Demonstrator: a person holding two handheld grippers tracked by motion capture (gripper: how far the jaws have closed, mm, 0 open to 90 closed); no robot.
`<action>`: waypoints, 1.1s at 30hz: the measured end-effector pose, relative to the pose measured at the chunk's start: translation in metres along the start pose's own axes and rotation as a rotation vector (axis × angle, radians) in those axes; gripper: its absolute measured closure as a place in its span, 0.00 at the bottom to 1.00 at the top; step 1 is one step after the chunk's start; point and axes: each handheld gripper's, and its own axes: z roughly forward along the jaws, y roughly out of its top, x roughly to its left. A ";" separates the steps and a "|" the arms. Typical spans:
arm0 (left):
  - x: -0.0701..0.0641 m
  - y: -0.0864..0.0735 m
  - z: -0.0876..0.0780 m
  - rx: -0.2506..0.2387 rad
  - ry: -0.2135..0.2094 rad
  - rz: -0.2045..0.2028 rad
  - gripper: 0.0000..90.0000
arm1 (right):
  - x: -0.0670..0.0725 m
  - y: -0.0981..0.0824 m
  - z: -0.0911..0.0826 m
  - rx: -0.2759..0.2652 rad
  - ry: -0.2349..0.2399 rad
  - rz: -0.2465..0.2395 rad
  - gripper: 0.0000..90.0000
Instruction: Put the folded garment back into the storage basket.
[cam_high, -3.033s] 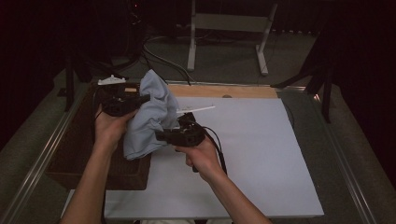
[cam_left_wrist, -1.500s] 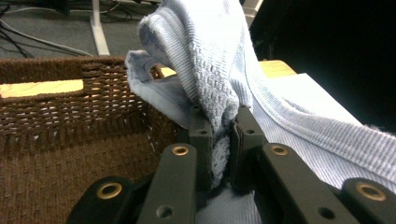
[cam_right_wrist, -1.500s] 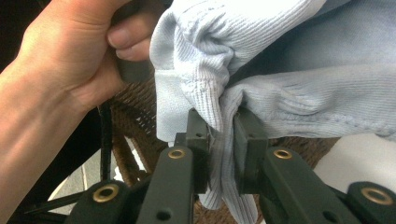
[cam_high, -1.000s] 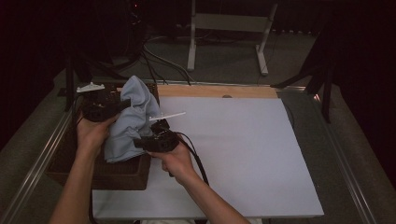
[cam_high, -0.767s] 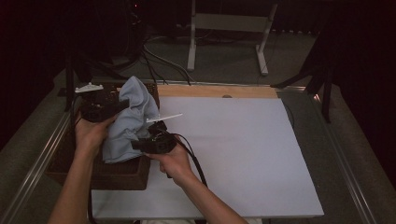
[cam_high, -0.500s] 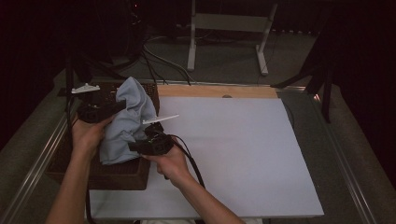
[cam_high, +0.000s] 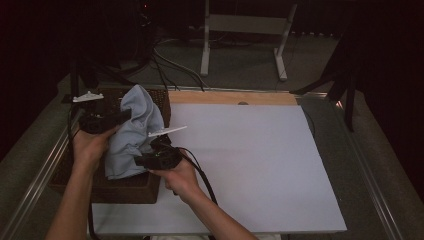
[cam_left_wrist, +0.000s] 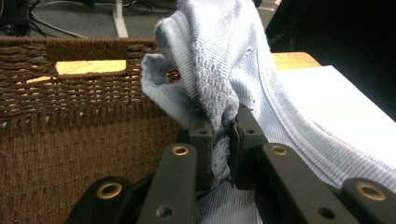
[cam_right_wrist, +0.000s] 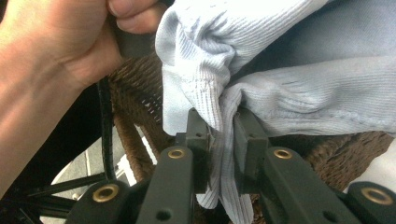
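Measured against the wicker basket (cam_high: 125, 187), the pale blue towel (cam_high: 131, 132) has shifted off the white surface (cam_high: 260, 165) and now hangs over the basket's inside, likely about to be lowered in. Left gripper (cam_left_wrist: 219, 133) and right gripper (cam_right_wrist: 223, 135) each pinch a fold, which their own views show close up.

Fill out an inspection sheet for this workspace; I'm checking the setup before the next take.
Surface: white sheet on the table, bare.
Job's things: light blue towel held over the brown wicker basket.
Clutter: nothing seen.
Grippers: left gripper and right gripper both shut on the towel.
Cables: black cable trails from the right gripper; more on the floor.
Surroundings: dark room, white stand behind.
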 end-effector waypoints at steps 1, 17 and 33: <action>0.001 0.000 -0.001 0.001 0.004 -0.002 0.93 | 0.000 0.000 0.001 0.003 -0.001 0.001 0.88; 0.010 -0.004 -0.007 -0.003 0.021 -0.012 0.93 | 0.005 -0.002 0.013 0.024 -0.004 -0.006 0.88; 0.018 -0.011 -0.010 0.002 0.032 -0.022 0.93 | 0.009 -0.007 0.026 0.034 -0.014 -0.003 0.88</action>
